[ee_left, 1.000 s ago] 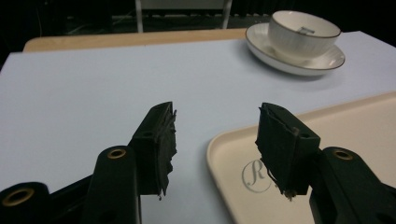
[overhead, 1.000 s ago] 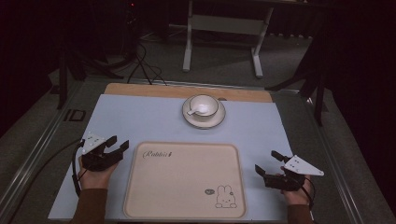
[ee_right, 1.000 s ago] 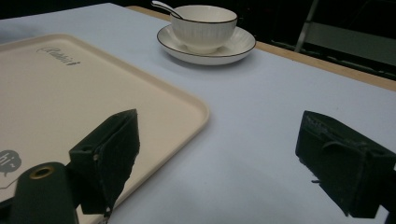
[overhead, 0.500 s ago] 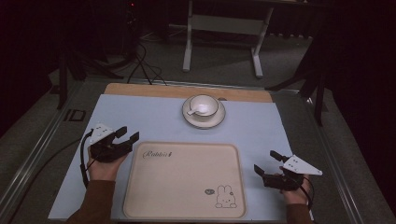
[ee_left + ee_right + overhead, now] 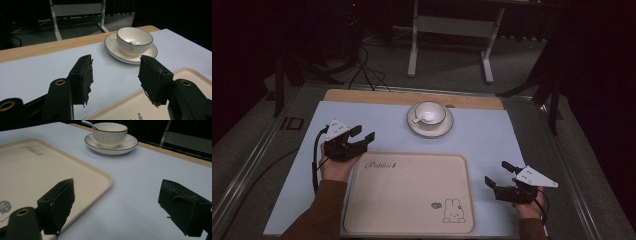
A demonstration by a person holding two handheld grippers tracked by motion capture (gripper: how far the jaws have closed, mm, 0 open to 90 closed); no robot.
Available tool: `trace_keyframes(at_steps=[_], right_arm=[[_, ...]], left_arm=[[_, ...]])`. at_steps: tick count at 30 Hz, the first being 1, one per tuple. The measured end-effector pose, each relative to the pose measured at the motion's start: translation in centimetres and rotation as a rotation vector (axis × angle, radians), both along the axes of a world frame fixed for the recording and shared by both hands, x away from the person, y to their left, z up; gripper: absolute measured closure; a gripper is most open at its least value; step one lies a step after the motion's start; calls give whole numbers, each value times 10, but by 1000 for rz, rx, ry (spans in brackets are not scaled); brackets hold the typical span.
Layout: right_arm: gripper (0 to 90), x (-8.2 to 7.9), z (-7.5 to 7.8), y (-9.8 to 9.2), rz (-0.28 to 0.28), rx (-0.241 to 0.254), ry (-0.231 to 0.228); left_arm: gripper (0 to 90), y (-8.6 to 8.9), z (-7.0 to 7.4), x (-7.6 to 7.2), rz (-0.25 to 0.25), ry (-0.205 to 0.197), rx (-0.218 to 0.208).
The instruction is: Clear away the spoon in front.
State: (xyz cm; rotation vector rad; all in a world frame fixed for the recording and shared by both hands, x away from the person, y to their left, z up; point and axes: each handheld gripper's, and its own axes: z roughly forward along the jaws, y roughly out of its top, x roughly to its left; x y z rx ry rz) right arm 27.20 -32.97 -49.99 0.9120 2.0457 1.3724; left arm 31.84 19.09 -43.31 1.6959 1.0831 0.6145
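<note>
1. The cup [image 5: 430, 113] stands upright on its saucer [image 5: 430, 125] at the far middle of the blue mat [image 5: 492, 140], with a small white spoon [image 5: 421, 119] lying inside it. In the left gripper view I see the cup [image 5: 134, 40] straight ahead between my jaws, but well beyond them.
2. My left gripper [image 5: 363, 136] hovers over the mat just off the far left corner of the tray [image 5: 412, 195], pointing towards the cup. Its jaws have just been opening and now stand wide, with nothing between them.
3. My right gripper [image 5: 497, 175] rests near the right edge of the tray, its jaws spread wide and empty; the right gripper view shows bare mat between them and the cup [image 5: 110, 133] far off.
4. The cream tray lies near me in the middle, bare apart from its printed rabbit [image 5: 452, 211] and lettering.
5. As I judge it, nothing is done yet: cup, saucer and spoon are untouched and the tray carries nothing.
6. What is left, I reckon, is nearly everything: closing the gap to the cup with the left gripper, taking hold of cup or saucer, and bringing it to the tray.
</note>
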Motion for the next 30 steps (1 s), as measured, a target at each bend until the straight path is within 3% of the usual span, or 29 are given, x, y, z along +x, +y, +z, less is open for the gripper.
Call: trace_keyframes(at_steps=[18,24,30], right_arm=[[133,2,-1,1,2,-8,0],[134,3,-2,-1,-6,-8,0],[134,3,-2,-2,-10,-3,-2]], left_arm=[[454,-30,31,36,-67,-64,69],[453,-39,31,46,-78,-61,77],[448,-47,27,56,-86,-61,58]])
